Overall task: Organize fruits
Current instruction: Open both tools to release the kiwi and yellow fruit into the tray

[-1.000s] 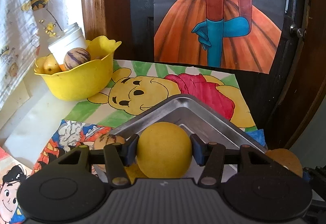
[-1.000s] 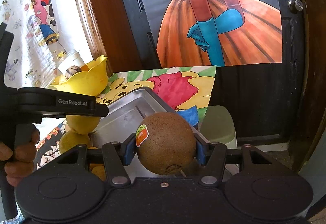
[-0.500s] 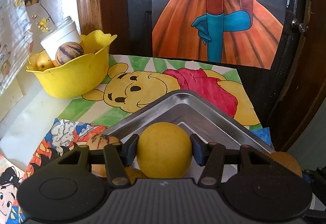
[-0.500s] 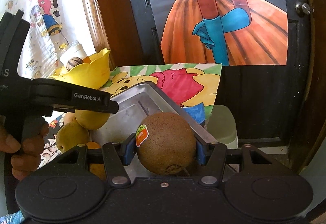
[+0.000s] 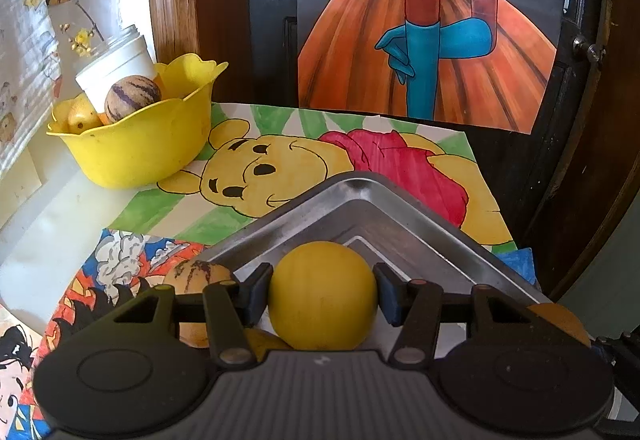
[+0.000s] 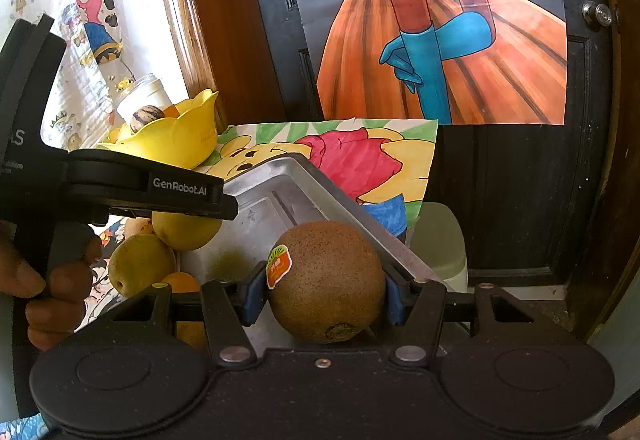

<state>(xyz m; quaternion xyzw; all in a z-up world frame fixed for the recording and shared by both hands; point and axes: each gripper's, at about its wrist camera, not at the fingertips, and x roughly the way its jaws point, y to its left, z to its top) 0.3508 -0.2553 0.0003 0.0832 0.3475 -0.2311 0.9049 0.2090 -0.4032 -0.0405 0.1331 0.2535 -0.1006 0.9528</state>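
Note:
My left gripper (image 5: 323, 299) is shut on a round yellow fruit (image 5: 322, 294), held above the near corner of a metal tray (image 5: 400, 215). My right gripper (image 6: 325, 294) is shut on a brown fruit (image 6: 332, 280) with an orange sticker, held over the tray's right side (image 6: 280, 195). The left gripper's body (image 6: 152, 191) shows in the right wrist view with the yellow fruit (image 6: 186, 232) under it. A yellow bowl (image 5: 140, 143) at the far left holds a striped fruit (image 5: 132, 97) and yellow fruits.
A white jar (image 5: 116, 67) stands in the bowl. A striped fruit (image 5: 200, 274) lies left of the tray; a yellow pear (image 6: 140, 264) and an orange (image 6: 180, 282) lie nearby. Cartoon drawings cover the table. A dark door stands behind. A pale bin (image 6: 438, 244) sits below right.
Both grippers have moved forward and a little left over the tray, each still holding its fruit. The bowl appears closer and more central.

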